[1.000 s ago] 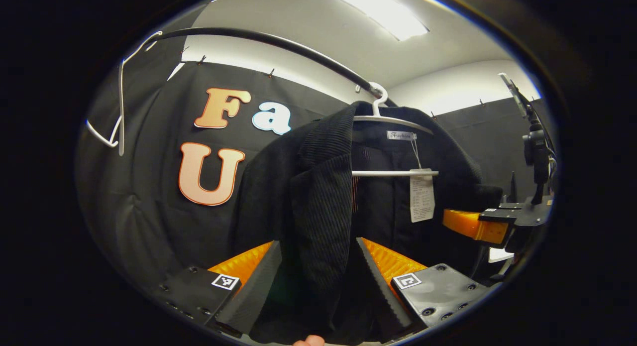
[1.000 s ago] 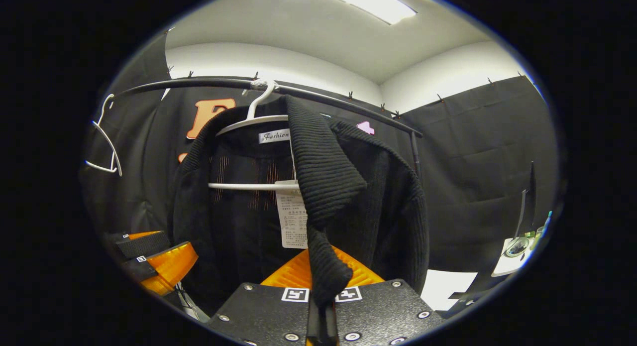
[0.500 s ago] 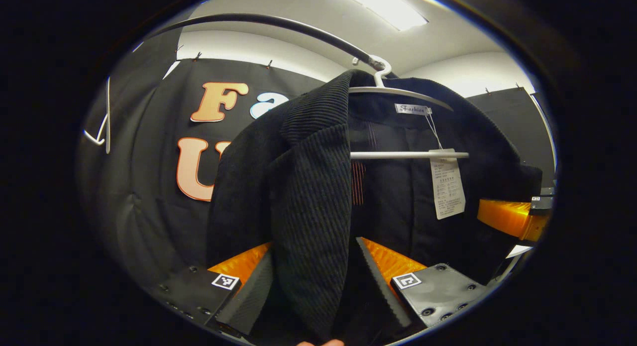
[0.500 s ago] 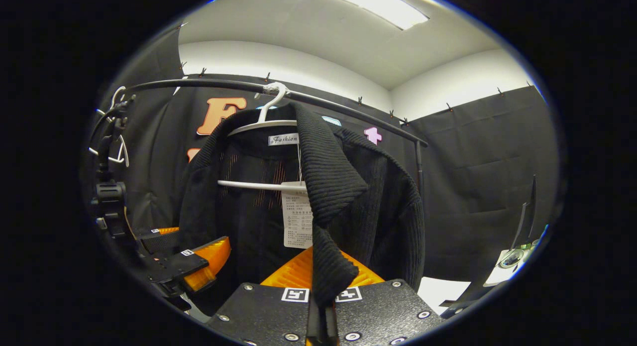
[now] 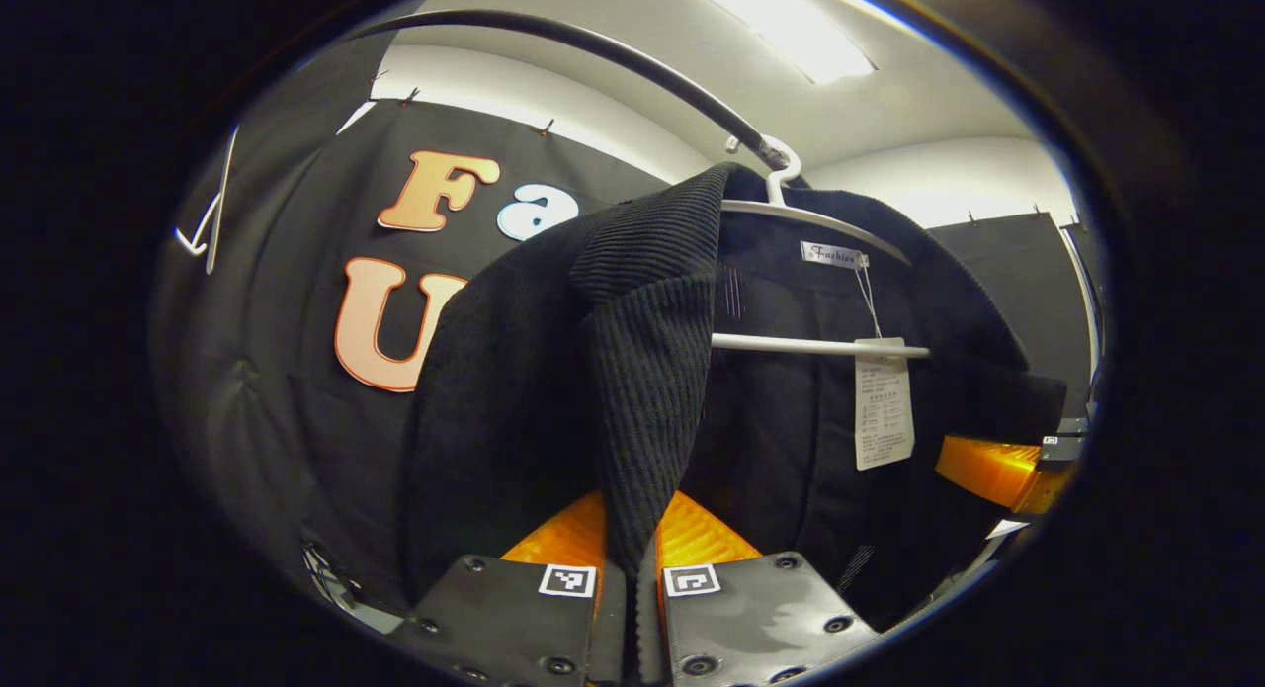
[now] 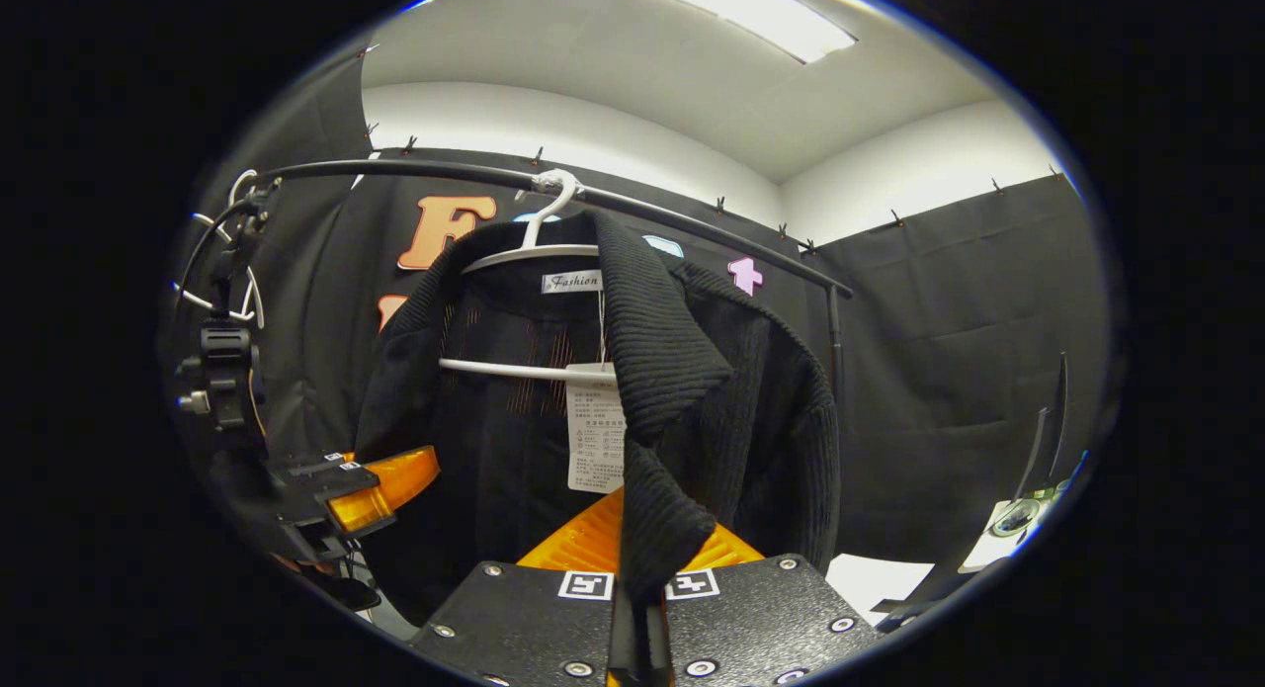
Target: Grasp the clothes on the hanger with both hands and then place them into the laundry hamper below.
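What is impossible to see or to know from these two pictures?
- Laundry hamper: it should stand below, under the lower edge of both views.
- Right tool fingers: in the right gripper view the black jacket lapel covers their tips.
- Left tool fingers: in the left gripper view the lapel hides the contact.
- Paper tag: print too small.
- White hanger: shoulders under the jacket.

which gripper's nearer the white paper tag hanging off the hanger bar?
Right, I'd judge. The right gripper is shut on the black ribbed jacket lapel right beside the white paper tag. The left gripper clamps the opposite lapel, farther across.
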The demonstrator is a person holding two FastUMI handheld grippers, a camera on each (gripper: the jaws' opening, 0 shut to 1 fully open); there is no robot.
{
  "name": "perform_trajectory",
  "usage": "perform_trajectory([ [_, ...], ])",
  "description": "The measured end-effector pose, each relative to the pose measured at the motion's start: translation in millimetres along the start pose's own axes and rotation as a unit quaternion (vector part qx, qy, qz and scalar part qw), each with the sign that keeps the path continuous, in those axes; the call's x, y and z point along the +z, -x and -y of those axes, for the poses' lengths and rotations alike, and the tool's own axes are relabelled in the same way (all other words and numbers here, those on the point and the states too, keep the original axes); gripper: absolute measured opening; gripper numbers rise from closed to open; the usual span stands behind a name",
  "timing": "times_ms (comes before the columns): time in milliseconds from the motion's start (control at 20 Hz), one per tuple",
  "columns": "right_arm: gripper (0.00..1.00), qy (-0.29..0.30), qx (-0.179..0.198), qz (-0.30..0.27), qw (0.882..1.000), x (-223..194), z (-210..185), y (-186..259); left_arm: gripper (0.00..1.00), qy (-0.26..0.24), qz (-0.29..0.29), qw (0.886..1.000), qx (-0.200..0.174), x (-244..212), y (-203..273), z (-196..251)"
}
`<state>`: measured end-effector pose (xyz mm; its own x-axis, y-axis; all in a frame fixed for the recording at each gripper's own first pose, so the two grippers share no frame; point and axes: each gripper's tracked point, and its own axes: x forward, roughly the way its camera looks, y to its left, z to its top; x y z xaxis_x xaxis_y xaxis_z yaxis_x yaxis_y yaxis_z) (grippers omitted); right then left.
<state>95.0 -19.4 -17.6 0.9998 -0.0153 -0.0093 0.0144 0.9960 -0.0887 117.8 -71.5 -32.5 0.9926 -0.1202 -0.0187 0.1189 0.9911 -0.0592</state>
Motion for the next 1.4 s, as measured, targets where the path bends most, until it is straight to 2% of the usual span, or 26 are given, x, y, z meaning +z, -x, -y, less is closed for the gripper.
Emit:
perform_trajectory([
  [150, 0.0, 0.011, 0.0, 0.003, 1.0, 3.1, 3.0, 3.5, 0.09, -0.046, 0.02, 0.998, 0.023, 13.7, 6.7, -9.7],
  [350, 0.0, 0.022, -0.013, 0.018, 1.0, 16.1, 16.2, 9.7, 0.12, -0.068, 0.061, 0.994, 0.058, 46.3, 16.2, -25.1],
  [400, 0.0, 0.027, -0.019, 0.024, 0.999, 23.8, 22.5, 12.2, 0.06, -0.069, 0.065, 0.993, 0.063, 53.6, 16.8, -28.8],
  [550, 0.02, 0.056, -0.047, 0.044, 0.996, 51.4, 47.4, 18.9, 0.09, -0.063, 0.075, 0.992, 0.075, 71.4, 20.8, -41.7],
  [600, 0.02, 0.066, -0.056, 0.05, 0.995, 63.0, 56.5, 18.1, 0.07, -0.063, 0.078, 0.992, 0.08, 77.9, 21.8, -45.2],
  [700, 0.02, 0.089, -0.075, 0.055, 0.992, 77.4, 77.6, 18.9, 0.08, -0.067, 0.085, 0.99, 0.087, 88.1, 22.4, -52.9],
  [750, 0.07, 0.101, -0.089, 0.058, 0.989, 84.7, 91.7, 22.1, 0.09, -0.068, 0.088, 0.99, 0.089, 93.0, 22.7, -54.7],
  [800, 0.03, 0.11, -0.103, 0.06, 0.987, 92.2, 107.2, 25.3, 0.09, -0.067, 0.089, 0.99, 0.091, 96.2, 22.1, -56.7],
  [850, 0.07, 0.112, -0.113, 0.06, 0.985, 98.4, 119.7, 25.2, 0.09, -0.064, 0.09, 0.99, 0.091, 99.0, 21.1, -58.3],
  [1000, 0.07, 0.094, -0.119, 0.054, 0.987, 111.2, 141.1, 7.6, 0.09, -0.051, 0.092, 0.99, 0.094, 106.6, 16.4, -64.7],
  [1100, 0.07, 0.107, -0.13, 0.053, 0.984, 121.5, 157.3, -14.0, 0.09, -0.05, 0.089, 0.99, 0.095, 109.0, 20.6, -70.1],
  [1150, 0.03, 0.113, -0.136, 0.053, 0.983, 126.0, 163.8, -25.5, 0.09, -0.053, 0.088, 0.99, 0.097, 110.8, 22.9, -72.0],
  [1200, 0.07, 0.116, -0.14, 0.052, 0.982, 129.3, 167.9, -38.9, 0.09, -0.054, 0.088, 0.99, 0.098, 112.5, 22.8, -74.4],
  [1250, 0.02, 0.117, -0.142, 0.049, 0.982, 129.5, 172.8, -49.5, 0.09, -0.055, 0.087, 0.99, 0.098, 113.4, 23.7, -74.4],
  [1400, 0.02, 0.121, -0.128, 0.033, 0.984, 114.1, 179.0, -80.8, 0.09, -0.052, 0.082, 0.99, 0.098, 113.4, 20.3, -78.8],
])
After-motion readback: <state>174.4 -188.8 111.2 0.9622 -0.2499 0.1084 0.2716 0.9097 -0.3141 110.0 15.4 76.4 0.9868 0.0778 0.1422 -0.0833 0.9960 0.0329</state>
